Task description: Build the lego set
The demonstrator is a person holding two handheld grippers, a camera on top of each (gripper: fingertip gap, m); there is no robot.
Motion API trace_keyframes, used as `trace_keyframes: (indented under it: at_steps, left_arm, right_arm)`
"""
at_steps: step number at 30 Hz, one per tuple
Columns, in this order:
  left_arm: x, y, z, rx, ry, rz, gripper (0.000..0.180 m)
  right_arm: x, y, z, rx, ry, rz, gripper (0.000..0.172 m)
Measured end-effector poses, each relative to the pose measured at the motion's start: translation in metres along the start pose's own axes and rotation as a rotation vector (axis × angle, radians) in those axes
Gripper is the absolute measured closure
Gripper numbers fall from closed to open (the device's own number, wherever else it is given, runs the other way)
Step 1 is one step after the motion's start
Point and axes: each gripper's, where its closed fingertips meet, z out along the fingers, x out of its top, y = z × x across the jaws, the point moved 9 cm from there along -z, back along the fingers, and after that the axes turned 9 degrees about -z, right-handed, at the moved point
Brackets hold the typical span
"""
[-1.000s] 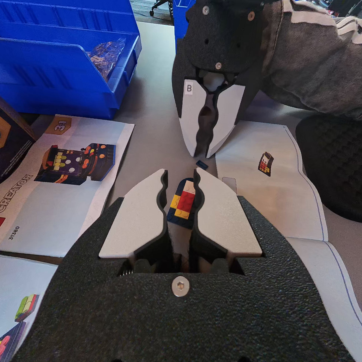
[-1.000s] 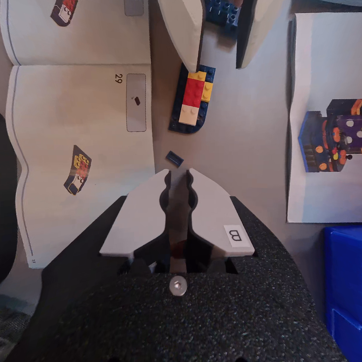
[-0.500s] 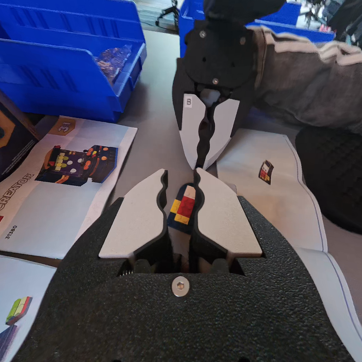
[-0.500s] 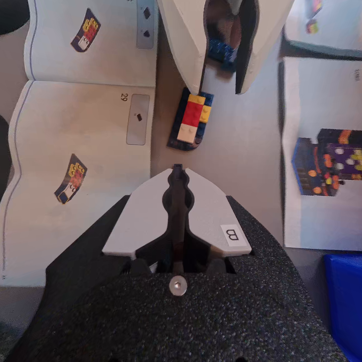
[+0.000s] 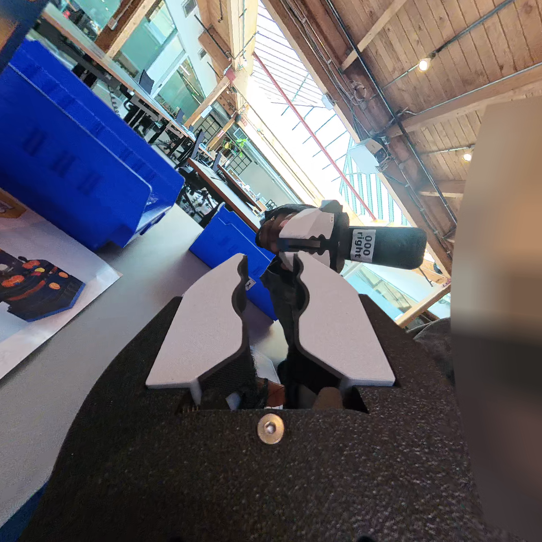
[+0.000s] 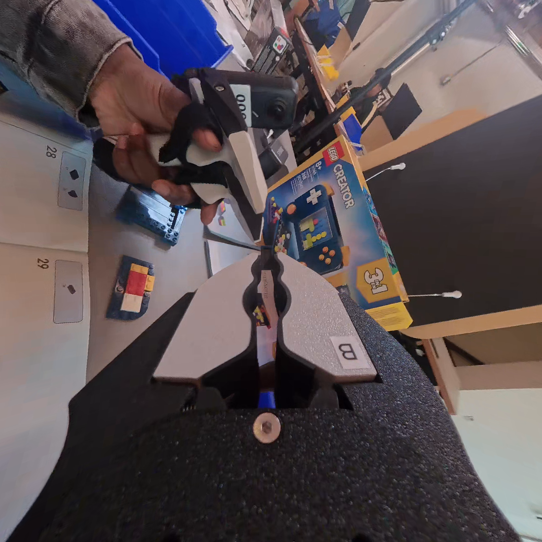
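Right gripper (image 6: 266,255): jaws nearly closed, pads pressed on a small dark blue piece (image 6: 265,251) held at the very tips, raised above the tabletop (image 6: 181,264). In the left wrist view the same piece (image 5: 284,243) shows as a thin blue sliver projecting from the tips of the right gripper (image 5: 283,243).

Left gripper (image 5: 270,256): jaws moderately apart, nothing between them. It is held in a hand (image 6: 132,117) and raised, its tips just beyond the held piece.

Surroundings, by size:
- Blue bins (image 5: 73,164) at the far left of the tabletop in the left wrist view.
- Colourful toy box (image 6: 337,234) standing at the far right, behind both grippers' tips.
- Open instruction booklet (image 6: 35,205) lying flat along the left edge.
- Blue studded plate (image 6: 152,217) on the tabletop, below the hand.
- Dark blue base plate (image 6: 133,289) carrying yellow, red and white bricks, lying on the tabletop left of the right gripper and well apart from both grippers.

Handling of the small dark blue piece (judgement): rigid moulded plastic, very light, with smooth faces. It is likely to slip or rotate if the grip is relaxed, and crushing is unlikely. Because it is thin, only a narrow band is available to the pads. Hold it across two opposite flat sides at the fingertips, leaving most of the piece exposed beyond them.
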Motion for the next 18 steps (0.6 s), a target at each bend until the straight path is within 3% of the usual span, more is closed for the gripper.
trace_keyframes:
  at_steps: [9,13,16,18]
  left_arm:
    - [-0.009,0.013,0.013,0.029,-0.095,0.136,0.153]
    - [-0.011,0.015,0.014,0.023,-0.105,0.162,0.173]
    - [-0.011,0.018,0.012,0.004,-0.120,0.221,0.177]
    - [-0.010,0.026,0.010,-0.054,-0.107,0.313,0.178]
  right_arm:
    - [0.015,-0.009,0.008,0.028,-0.063,-0.129,0.165]
    - [0.019,-0.011,0.008,0.039,-0.042,-0.150,0.165]
    - [0.022,-0.010,0.006,0.041,-0.002,-0.123,0.165]
    - [0.025,-0.005,0.001,0.036,0.081,-0.011,0.163]
